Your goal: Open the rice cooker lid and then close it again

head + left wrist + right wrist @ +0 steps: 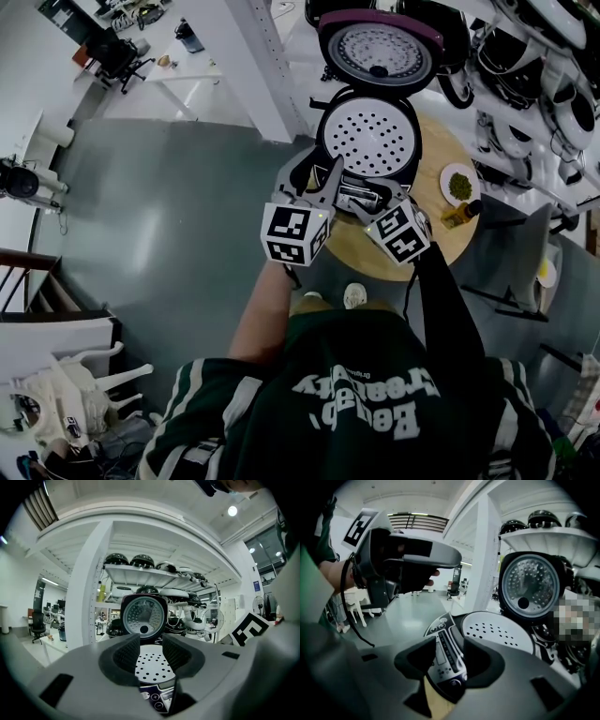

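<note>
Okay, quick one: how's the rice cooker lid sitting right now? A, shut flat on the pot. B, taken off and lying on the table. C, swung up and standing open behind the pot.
C: the lid stands raised behind the rice cooker, its round inner plate in plain view and the white perforated tray in the pot left uncovered.

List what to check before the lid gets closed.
1. The lid stands fully open: ok.
2. The tray lies flat in the cooker: ok.
3. The left gripper holds nothing, fingers apart: ok.
4. The right gripper holds nothing, fingers apart: ok.
5. The right gripper is off the panel: cannot tell.
6. The cooker rests on the table: ok.
</note>
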Tool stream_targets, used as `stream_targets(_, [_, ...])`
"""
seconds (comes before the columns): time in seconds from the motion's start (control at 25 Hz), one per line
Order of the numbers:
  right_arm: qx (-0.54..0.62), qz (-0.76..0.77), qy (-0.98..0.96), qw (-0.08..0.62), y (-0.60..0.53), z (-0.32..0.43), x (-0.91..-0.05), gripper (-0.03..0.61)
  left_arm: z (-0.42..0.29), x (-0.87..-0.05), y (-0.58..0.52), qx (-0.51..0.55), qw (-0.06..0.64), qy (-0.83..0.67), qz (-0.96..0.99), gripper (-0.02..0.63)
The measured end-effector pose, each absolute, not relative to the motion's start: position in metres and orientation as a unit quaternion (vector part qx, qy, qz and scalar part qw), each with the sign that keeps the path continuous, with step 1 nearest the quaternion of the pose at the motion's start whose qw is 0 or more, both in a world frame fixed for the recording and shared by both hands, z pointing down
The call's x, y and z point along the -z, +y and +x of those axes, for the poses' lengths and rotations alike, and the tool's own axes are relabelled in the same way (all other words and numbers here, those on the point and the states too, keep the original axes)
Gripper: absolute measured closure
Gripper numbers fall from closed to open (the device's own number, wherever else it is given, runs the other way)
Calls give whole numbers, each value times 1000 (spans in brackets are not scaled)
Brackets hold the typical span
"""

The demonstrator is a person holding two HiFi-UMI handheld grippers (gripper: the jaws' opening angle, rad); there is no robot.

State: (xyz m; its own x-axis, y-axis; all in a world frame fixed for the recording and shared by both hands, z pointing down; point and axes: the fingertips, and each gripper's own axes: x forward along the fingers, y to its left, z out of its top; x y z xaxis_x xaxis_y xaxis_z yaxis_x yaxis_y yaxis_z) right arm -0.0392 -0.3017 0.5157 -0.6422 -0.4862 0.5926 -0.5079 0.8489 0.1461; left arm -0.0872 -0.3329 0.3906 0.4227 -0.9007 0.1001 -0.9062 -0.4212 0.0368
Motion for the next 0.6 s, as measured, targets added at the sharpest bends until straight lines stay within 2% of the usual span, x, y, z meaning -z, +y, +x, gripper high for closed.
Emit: stream_targets(0.6, [4,295,-907,300,-303,-40,-512,382,-96,-392,-328,-38,38,-562,825,471])
